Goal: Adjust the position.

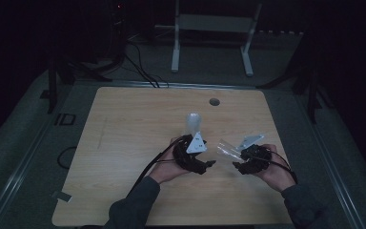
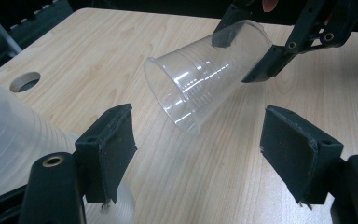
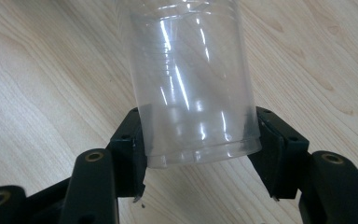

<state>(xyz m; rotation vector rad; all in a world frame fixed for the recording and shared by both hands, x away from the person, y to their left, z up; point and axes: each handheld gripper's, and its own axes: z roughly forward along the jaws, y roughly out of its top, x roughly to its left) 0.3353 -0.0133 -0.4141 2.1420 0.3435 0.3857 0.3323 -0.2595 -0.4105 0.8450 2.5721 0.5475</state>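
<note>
Gripper on the right (image 1: pixel 240 160), black and two-jawed, sits in the person's hand at the lower right of the table's middle in the high view, and its jaws are clamped on a clear, ribbed plastic cup (image 1: pixel 227 149). In the right gripper view the pads press both sides of the cup's (image 3: pixel 191 84) closed base end, and the cup runs straight up the frame away from the jaws. In the left gripper view the same cup (image 2: pixel 200 77) lies tilted at upper centre, its open mouth facing down and left, raised off the wood, with the right gripper (image 2: pixel 247 51) gripping its far end at the upper right.

The left gripper (image 1: pixel 208 164) is held just left of it in the high view. Its jaws stand apart with nothing between them (image 2: pixel 196 154), only bare wood showing in the gap.

A second, cloudy translucent plastic cup (image 1: pixel 193 124) stands on the table just above the left hand; it bulks at the left edge of the left gripper view (image 2: pixel 14 140).

The light wooden table (image 1: pixel 124 143) has a round hole (image 1: pixel 214 101) near its upper edge.
</note>
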